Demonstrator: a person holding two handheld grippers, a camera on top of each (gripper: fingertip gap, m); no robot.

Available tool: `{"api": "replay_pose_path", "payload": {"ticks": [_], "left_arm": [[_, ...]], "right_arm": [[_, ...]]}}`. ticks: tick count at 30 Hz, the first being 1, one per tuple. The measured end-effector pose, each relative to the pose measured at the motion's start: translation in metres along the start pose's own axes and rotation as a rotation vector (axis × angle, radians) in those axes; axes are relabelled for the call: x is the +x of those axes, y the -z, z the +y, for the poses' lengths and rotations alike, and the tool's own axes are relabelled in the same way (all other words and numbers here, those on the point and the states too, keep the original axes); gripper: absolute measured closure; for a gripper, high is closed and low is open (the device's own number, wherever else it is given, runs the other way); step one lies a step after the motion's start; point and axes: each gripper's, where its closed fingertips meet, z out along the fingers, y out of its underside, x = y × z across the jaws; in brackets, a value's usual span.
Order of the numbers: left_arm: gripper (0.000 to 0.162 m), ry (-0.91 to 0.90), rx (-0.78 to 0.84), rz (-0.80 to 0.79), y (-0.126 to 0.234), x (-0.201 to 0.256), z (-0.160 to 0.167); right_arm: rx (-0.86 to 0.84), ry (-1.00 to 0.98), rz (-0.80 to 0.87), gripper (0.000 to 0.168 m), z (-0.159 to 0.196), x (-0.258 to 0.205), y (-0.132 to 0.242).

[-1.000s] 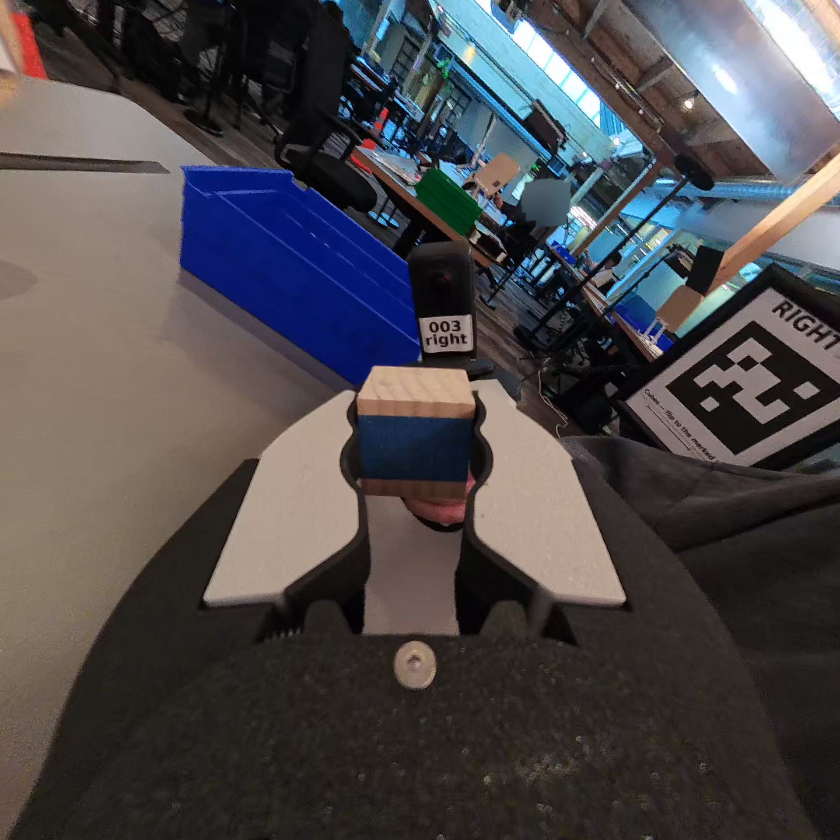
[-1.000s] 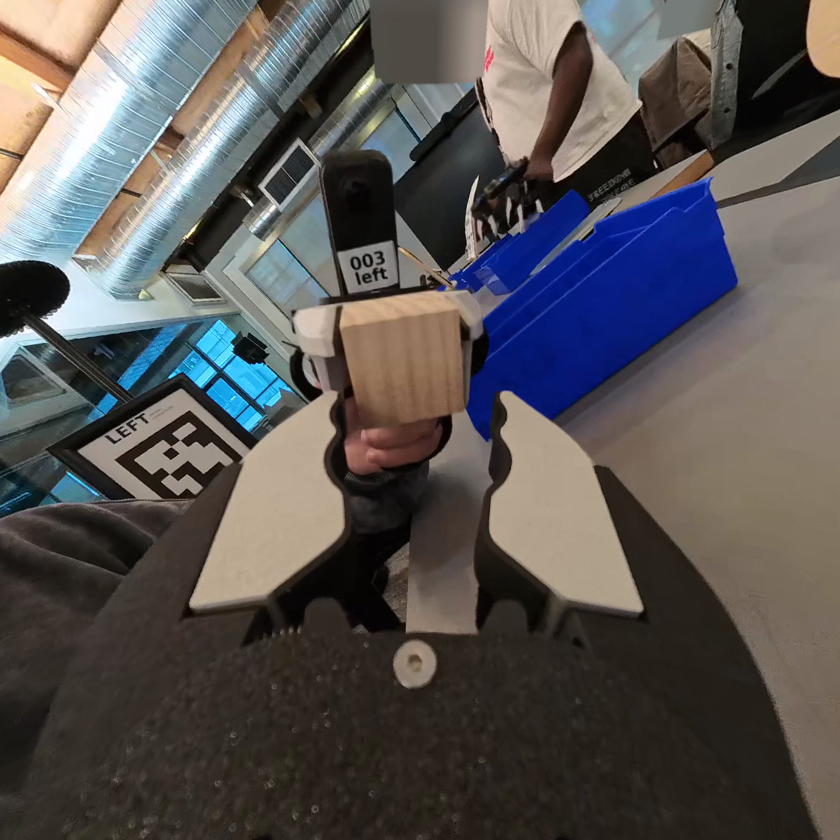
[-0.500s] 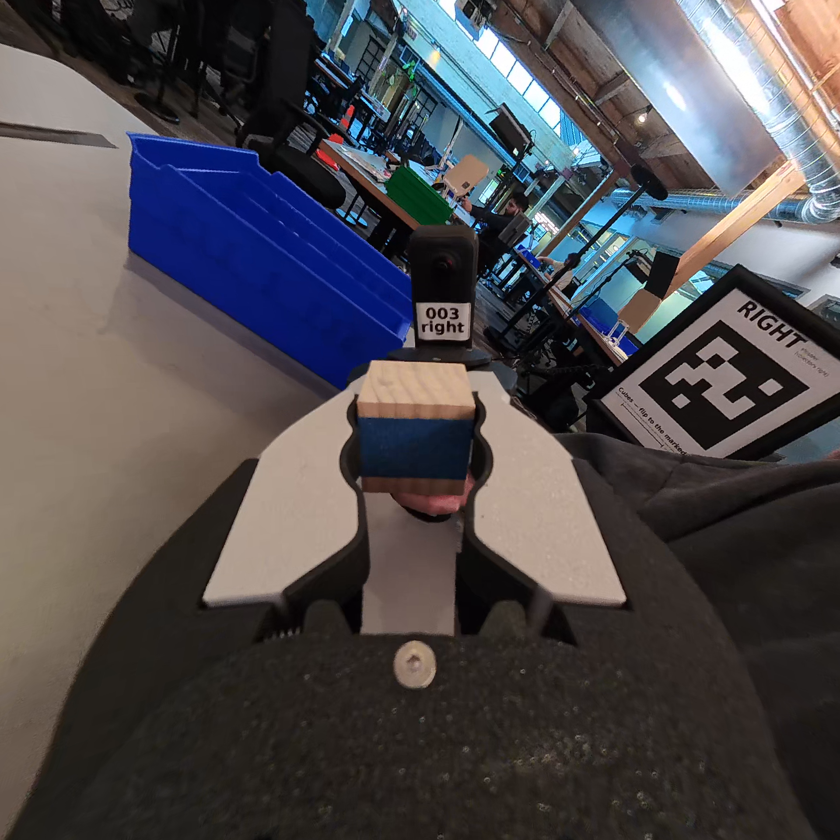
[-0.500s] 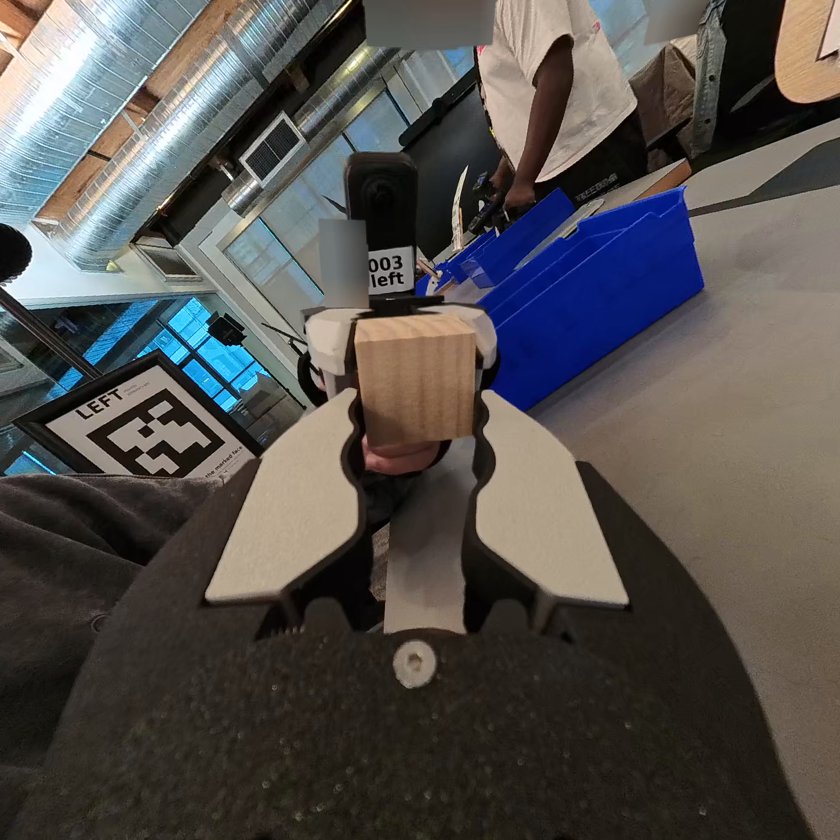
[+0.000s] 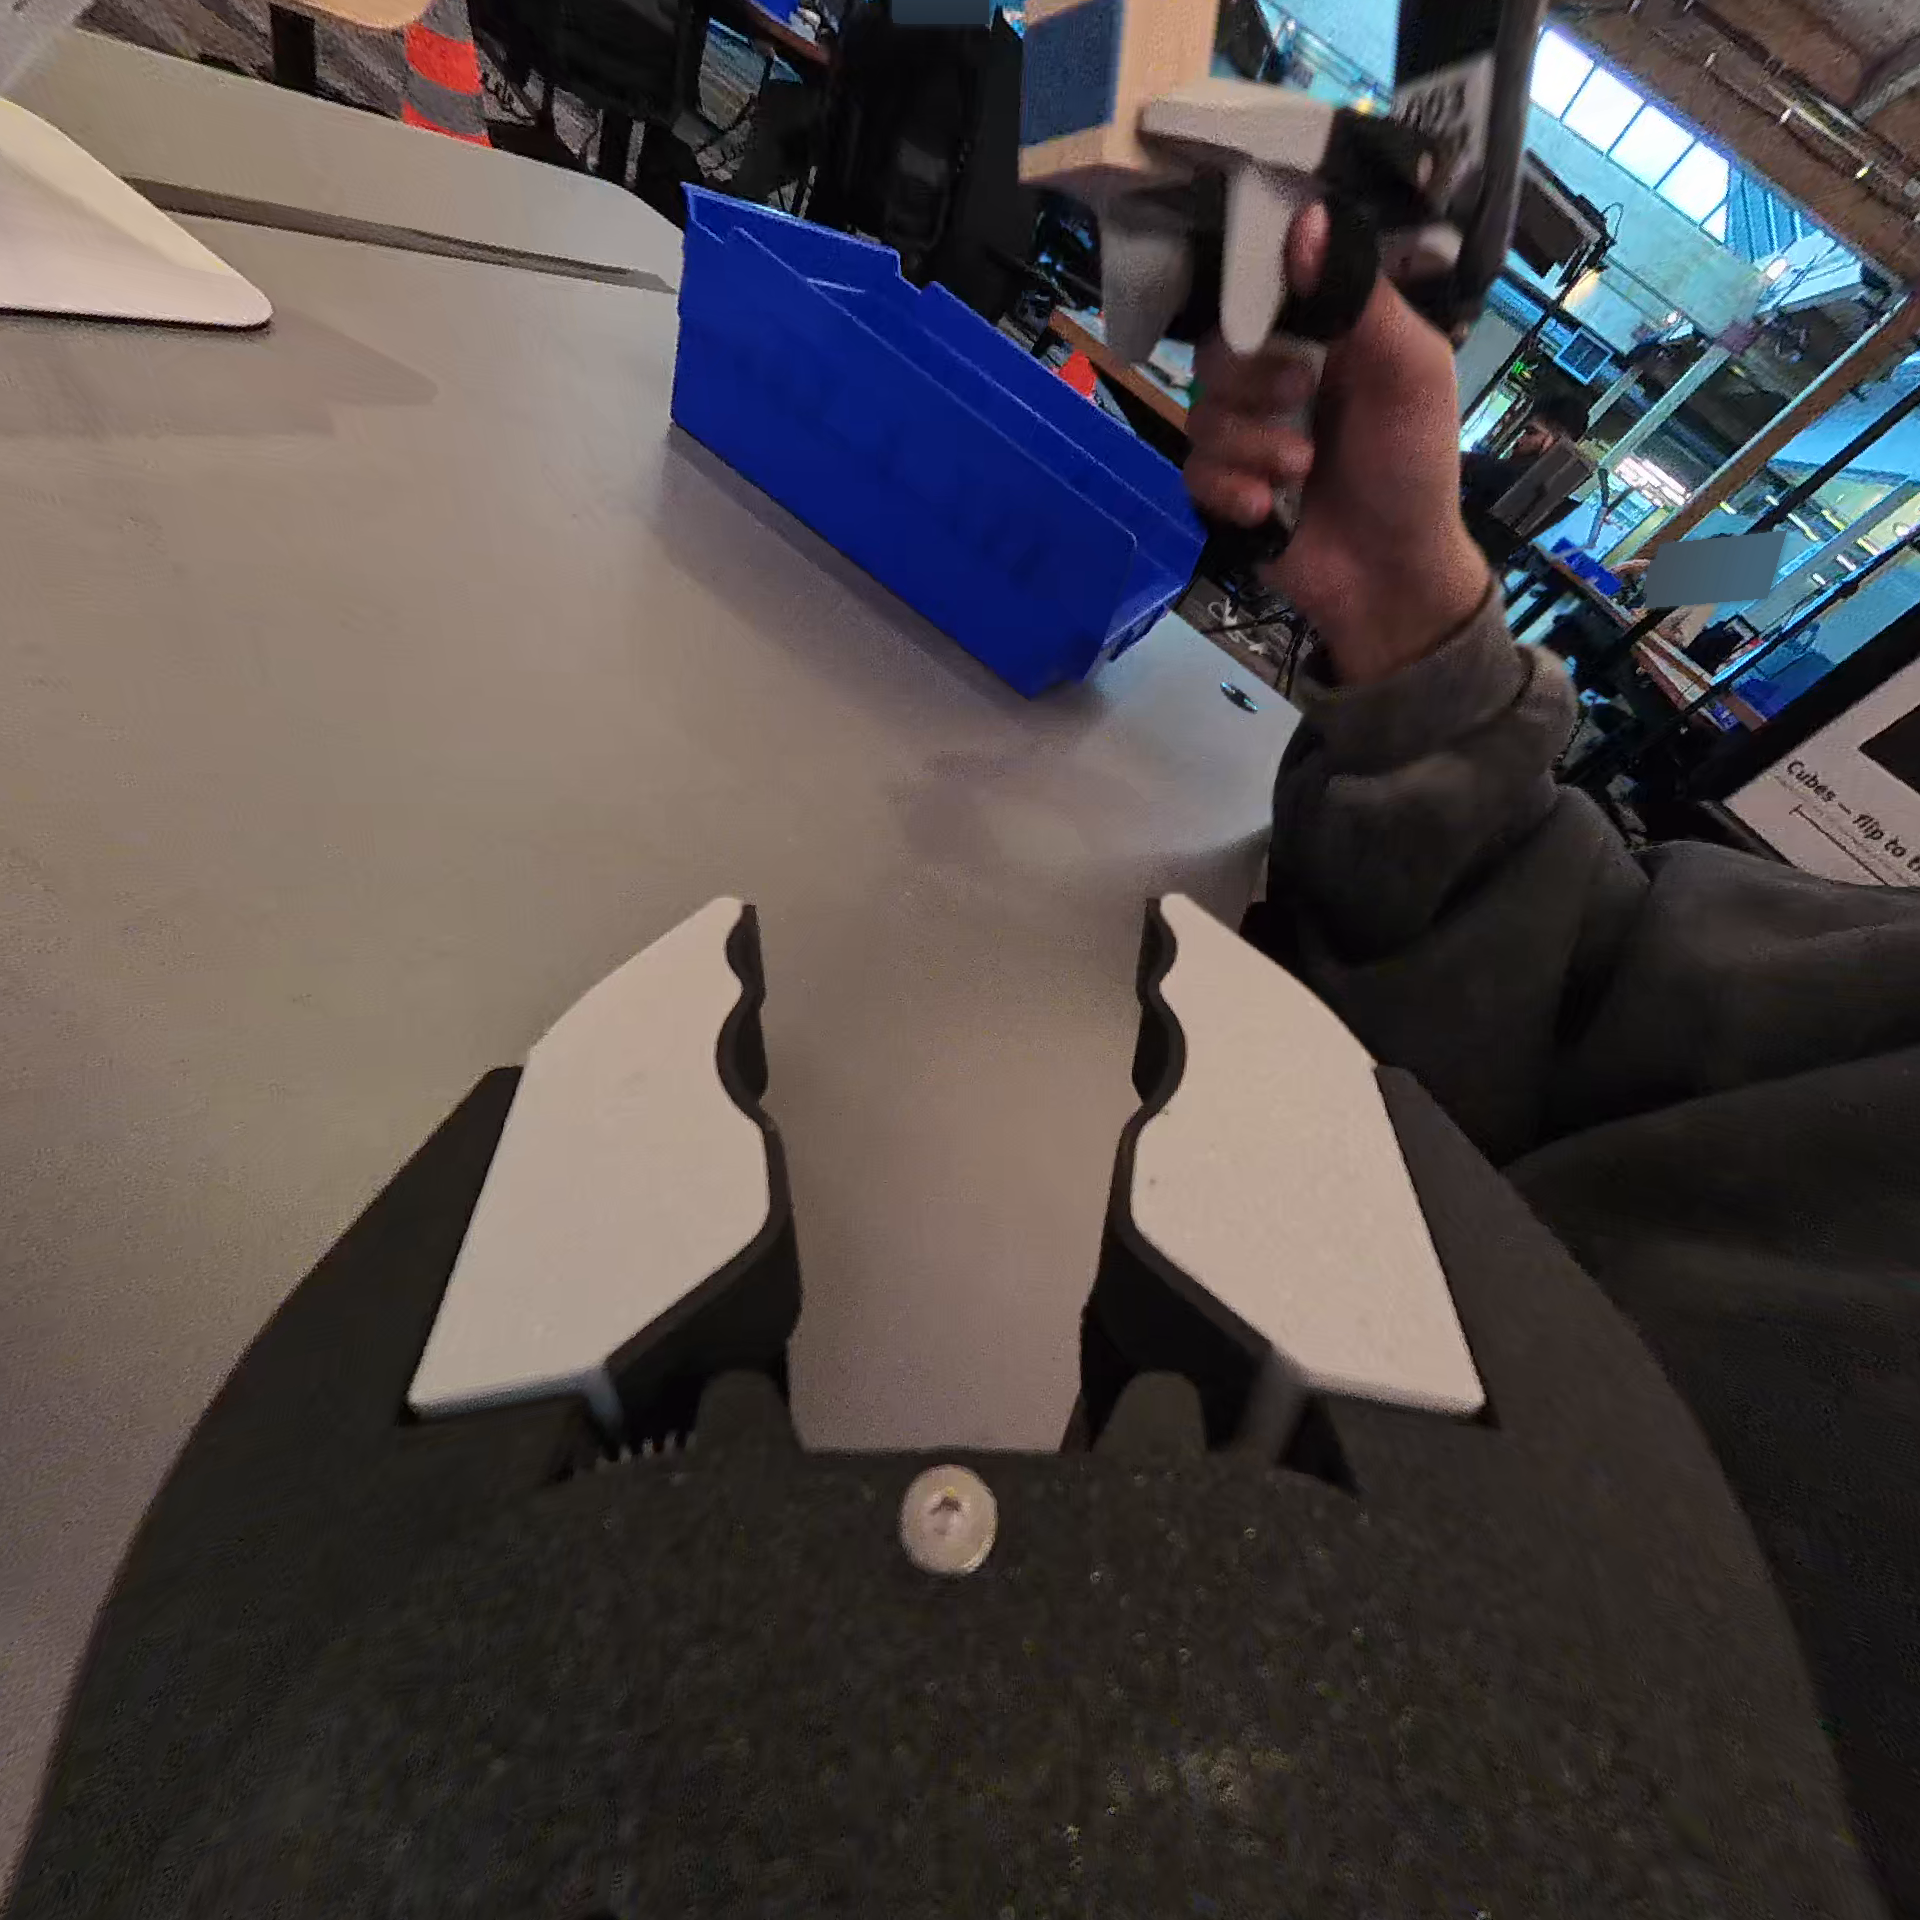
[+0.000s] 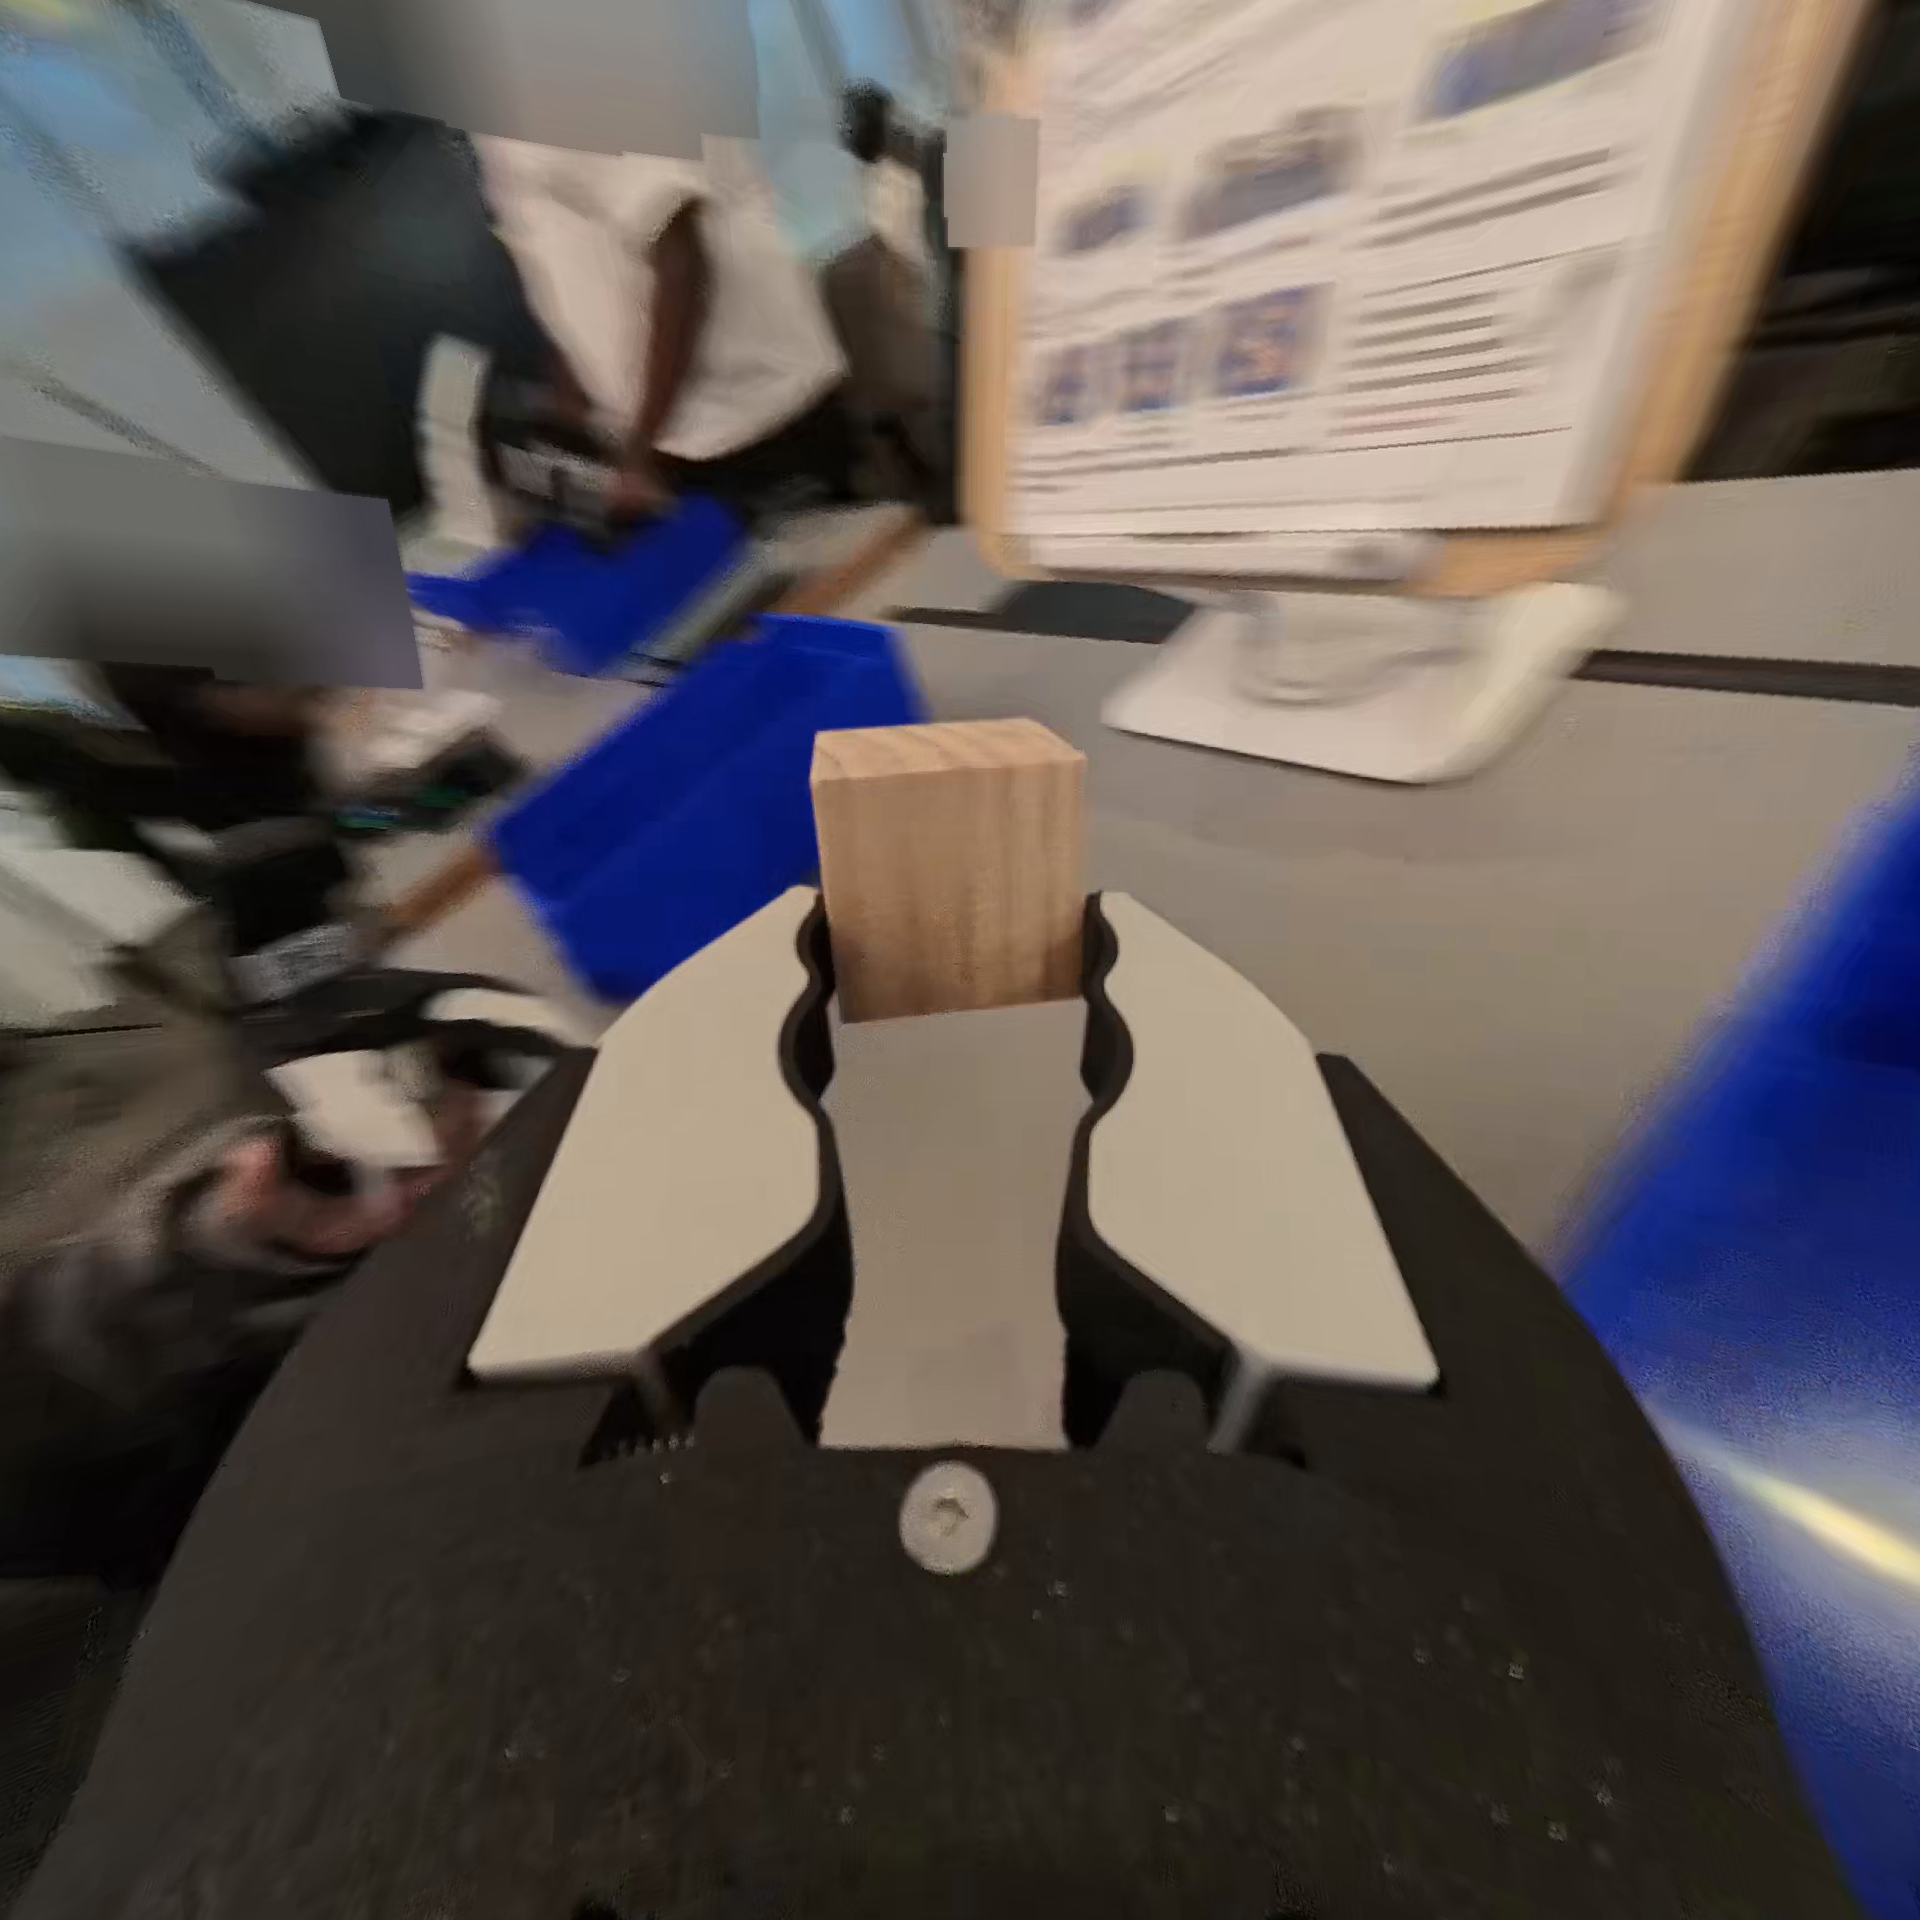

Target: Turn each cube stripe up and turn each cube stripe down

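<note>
- The left gripper now has wide, empty fingers above the grey surface; half a second ago it held the wooden cube.
- The right gripper now grips this cube alone, lifted, near the blue bin.

The cube in the right gripper shows pale tan wood with fine lengthwise grain on the faces turned this way; from the left side a deep blue face shows on it. Both grippers have light grey fingers edged in black, set in speckled black bodies with a silver screw. The left gripper hangs over a plain matte grey table. The bin is saturated royal blue. The sleeve is charcoal grey. A white-based board has a light wooden frame.
</note>
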Motion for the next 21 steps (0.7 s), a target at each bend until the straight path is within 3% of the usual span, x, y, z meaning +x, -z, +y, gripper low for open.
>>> {"api": "replay_pose_path", "payload": {"ticks": [3,9,11,18,21], "left_arm": [[0.096,-0.036,-0.017,0.021,-0.004,0.006,0.0],[0.098,-0.066,-0.106,0.018,-0.013,0.008,0.017],[0.098,-0.062,-0.115,0.034,-0.013,0.011,0.018],[0.098,-0.05,-0.146,0.043,-0.013,0.01,0.022],[0.098,-0.03,-0.171,0.057,-0.016,0.01,0.027]], "right_arm": [[-0.151,0.042,0.383,0.123,-0.019,0.085,0.043],[-0.755,-0.133,0.732,0.123,0.059,0.208,0.072],[-0.841,-0.154,0.826,0.123,0.074,0.235,0.085],[-0.979,-0.24,0.883,0.123,0.111,0.262,0.108],[-0.963,-0.211,0.882,0.122,0.112,0.266,0.108]]}}
